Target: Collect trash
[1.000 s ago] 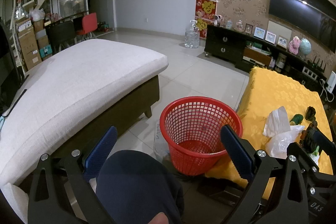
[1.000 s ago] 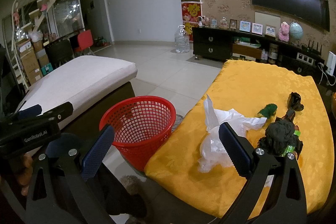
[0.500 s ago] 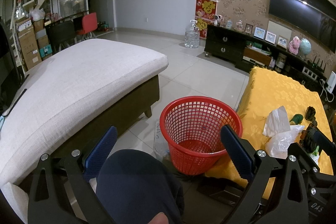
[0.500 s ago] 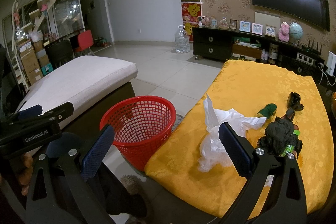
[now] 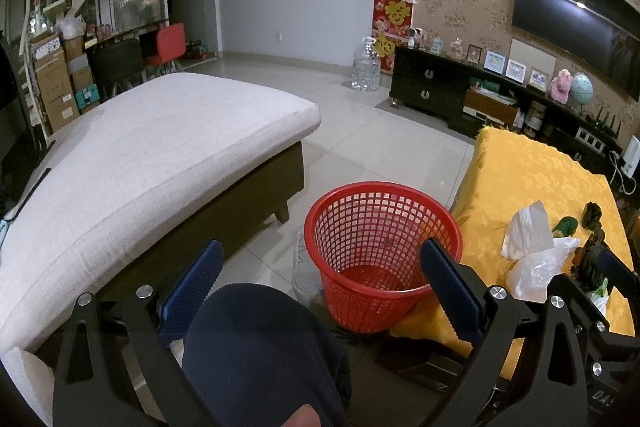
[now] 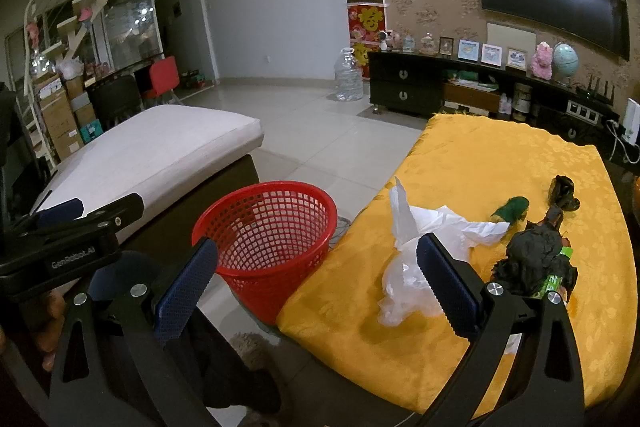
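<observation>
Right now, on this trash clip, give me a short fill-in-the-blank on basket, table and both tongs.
1. The red mesh basket stands on the floor and holds ____ trash.
2. The white plastic bag lies on the ____ tablecloth.
3. The right tongs and left tongs both stand ____, gripping nothing.
4. The crumpled black wrapper lies on the ____, not in the basket.

Missing words: no; yellow; open; table

Red basket (image 6: 268, 239) mouth unobstructed
</observation>
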